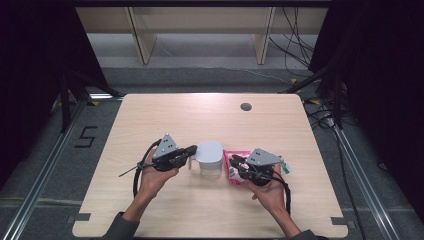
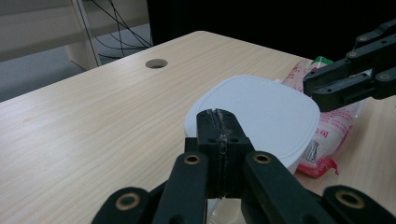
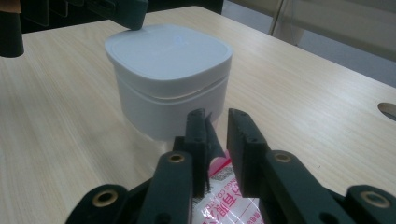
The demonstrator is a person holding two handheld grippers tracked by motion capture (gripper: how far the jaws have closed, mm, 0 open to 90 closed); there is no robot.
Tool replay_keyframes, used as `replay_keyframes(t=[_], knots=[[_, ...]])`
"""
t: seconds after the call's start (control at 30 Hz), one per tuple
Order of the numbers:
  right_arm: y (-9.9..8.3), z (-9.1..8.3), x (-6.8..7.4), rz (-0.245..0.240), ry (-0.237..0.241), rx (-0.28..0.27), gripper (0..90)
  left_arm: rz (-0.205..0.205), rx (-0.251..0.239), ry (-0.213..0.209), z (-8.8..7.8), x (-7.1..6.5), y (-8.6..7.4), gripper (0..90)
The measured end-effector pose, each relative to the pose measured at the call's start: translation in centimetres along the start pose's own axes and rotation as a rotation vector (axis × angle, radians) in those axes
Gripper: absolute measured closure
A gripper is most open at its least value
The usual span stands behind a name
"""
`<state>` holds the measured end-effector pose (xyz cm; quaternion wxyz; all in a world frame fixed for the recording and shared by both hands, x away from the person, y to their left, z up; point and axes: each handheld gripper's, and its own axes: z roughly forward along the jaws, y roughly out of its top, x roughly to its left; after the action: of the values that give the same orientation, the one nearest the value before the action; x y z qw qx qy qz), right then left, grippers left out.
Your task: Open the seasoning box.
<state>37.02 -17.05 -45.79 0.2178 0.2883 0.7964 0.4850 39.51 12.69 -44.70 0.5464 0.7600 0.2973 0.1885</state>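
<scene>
The pale wooden table fills the middle of a dim room, with a grey floor, dark curtains at both sides, shelving legs behind and loose cables trailing off the far right corner; a small round hole sits near the table's far edge. On the near half stands a white lidded container, and just beside it, on its right, lies a pink and white packet. The left gripper has its jaws pressed together at the container's lid edge, with nothing seen between them. The right gripper has its jaws narrowed around the packet's top edge, a slim gap showing between them. The thin film could slip out if the pinch is too shallow, or the packet could drag against the container and nudge it sideways.
</scene>
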Motion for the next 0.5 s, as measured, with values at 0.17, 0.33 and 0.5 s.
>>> replay_keyframes(t=[0.17, 0.33, 0.5], knots=[[-0.02, 0.09, -0.37, 0.013, 0.021, -0.001, 85.3, 0.006, -0.004, 0.001, 0.00, 0.00, -0.04, 88.6], [0.37, 0.17, -0.33, -0.007, 0.023, -0.005, 86.7, 0.001, -0.004, 0.003, 0.00, -0.12, -0.08, 88.7], [0.68, 0.60, -0.17, -0.020, 0.015, 0.008, 88.4, 0.008, -0.004, 0.001, -0.03, -0.03, -0.09, 88.8]])
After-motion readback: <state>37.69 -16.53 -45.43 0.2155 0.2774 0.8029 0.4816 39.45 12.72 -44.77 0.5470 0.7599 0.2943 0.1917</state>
